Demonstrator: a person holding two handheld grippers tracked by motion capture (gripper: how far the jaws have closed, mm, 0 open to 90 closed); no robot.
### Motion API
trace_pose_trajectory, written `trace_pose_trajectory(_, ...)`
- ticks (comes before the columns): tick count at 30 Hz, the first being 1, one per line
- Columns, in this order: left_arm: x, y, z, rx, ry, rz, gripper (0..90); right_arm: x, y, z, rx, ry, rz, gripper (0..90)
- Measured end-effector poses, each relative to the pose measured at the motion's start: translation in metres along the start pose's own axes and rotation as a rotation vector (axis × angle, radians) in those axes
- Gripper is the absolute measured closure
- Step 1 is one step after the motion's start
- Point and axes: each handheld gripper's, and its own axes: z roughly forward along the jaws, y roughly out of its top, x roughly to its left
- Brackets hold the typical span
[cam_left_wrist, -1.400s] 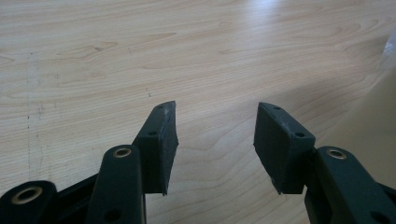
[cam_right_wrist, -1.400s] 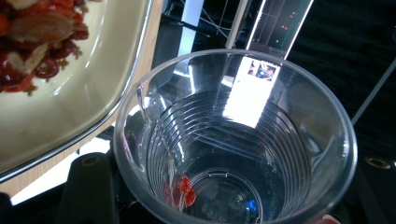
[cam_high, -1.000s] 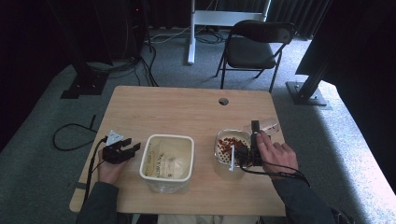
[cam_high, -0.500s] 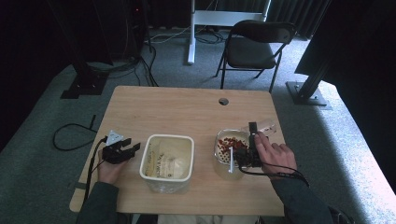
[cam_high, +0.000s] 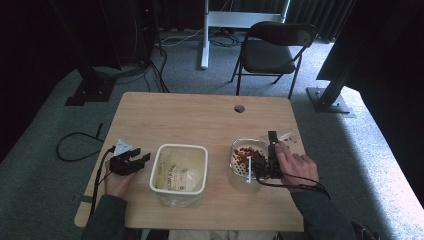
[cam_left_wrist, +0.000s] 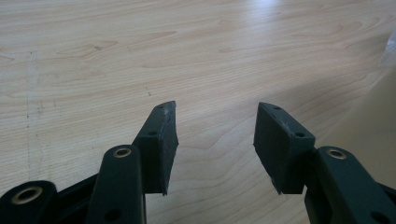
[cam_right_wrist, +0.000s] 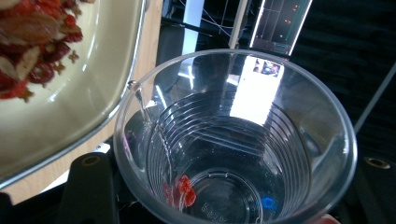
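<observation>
My right gripper (cam_high: 272, 150) is shut on a clear plastic cup (cam_right_wrist: 233, 140), gripped across its sides with the mouth facing the camera. A few red bits (cam_right_wrist: 181, 190) cling near the cup's bottom. The cup (cam_high: 286, 137) sits at the right edge of a glass bowl (cam_high: 239, 172) holding red dried pieces (cam_high: 245, 154), seen close up as red pieces (cam_right_wrist: 32, 37). At the table's left my left gripper (cam_high: 141, 161) rests open; in its own view the left gripper (cam_left_wrist: 215, 140) has bare wood between its pads.
A white square tub (cam_high: 159, 172) with pale contents stands between the two hands. The wooden table (cam_high: 200, 115) has a cable hole (cam_high: 239, 108) at the back. A folding chair (cam_high: 272, 47) stands beyond the table.
</observation>
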Motion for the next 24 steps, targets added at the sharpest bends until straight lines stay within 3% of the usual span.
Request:
trace_pose_trajectory(1, 0.000, 0.000, 0.000, 0.000, 0.000, -0.002, 50.0, -0.001, -0.001, 0.000, -0.008, 0.010, 0.025, 31.8)
trace_pose_trajectory(2, 0.000, 0.000, 0.001, 0.001, 0.000, -0.002, 50.0, -0.004, -0.003, 0.000, -0.034, 0.039, 0.087, 31.8)
trace_pose_trajectory(4, 0.000, 0.000, 0.001, 0.005, 0.001, 0.000, 50.0, -0.006, -0.005, 0.000, -0.065, 0.069, 0.168, 31.8)
trace_pose_trajectory(10, 0.000, 0.000, 0.001, 0.006, 0.002, 0.000, 50.0, -0.001, -0.002, 0.000, -0.065, 0.079, 0.188, 31.8)
trace_pose_trajectory(16, 0.000, 0.000, 0.000, 0.003, 0.001, 0.001, 50.0, -0.006, -0.008, -0.001, -0.096, 0.088, 0.251, 31.6)
trace_pose_trajectory(24, -0.001, 0.000, 0.001, 0.006, 0.000, 0.001, 50.0, -0.024, -0.032, 0.004, -0.237, 0.224, 0.558, 31.7)
